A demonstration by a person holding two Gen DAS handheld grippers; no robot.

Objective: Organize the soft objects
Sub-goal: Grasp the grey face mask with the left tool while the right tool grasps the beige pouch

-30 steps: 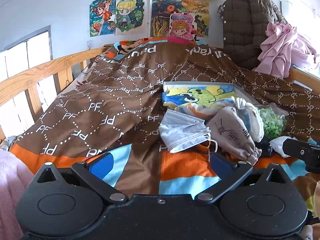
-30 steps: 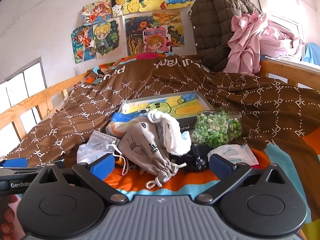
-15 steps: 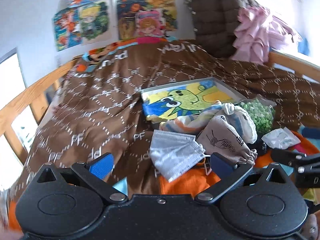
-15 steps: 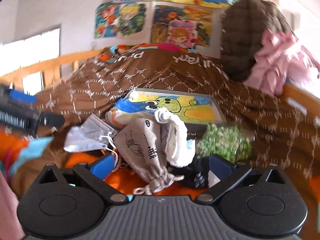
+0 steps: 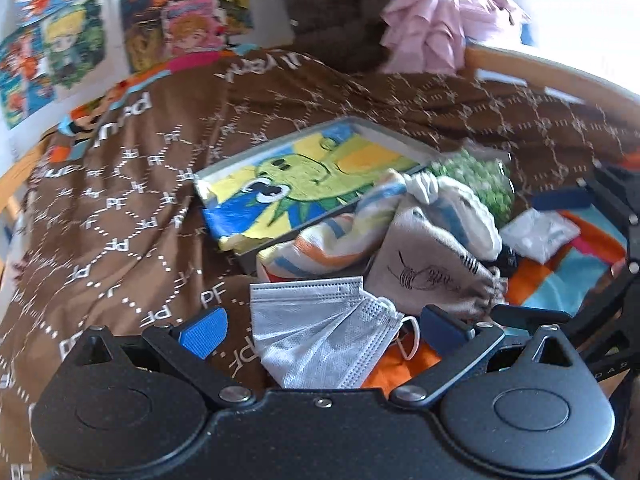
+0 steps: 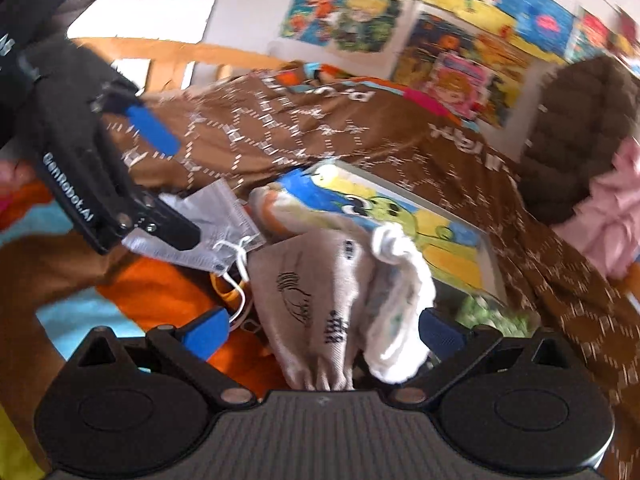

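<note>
A pile of soft things lies on the brown bedspread. My left gripper is open, and a grey face mask lies between its blue fingertips. Beyond the mask are a grey drawstring pouch, a striped sock and a white sock. My right gripper is open too, with the pouch and white sock between its fingers. The right wrist view shows the mask under the left gripper.
A grey tray with a cartoon picture sits behind the pile. A bag of green bits and a white packet lie to its right. A brown jacket and pink clothes hang at the headboard; wooden rails edge the bed.
Both grippers moved forward and down onto the pile: the left now straddles the mask, the right straddles the pouch and white sock. The right view swung leftward.
</note>
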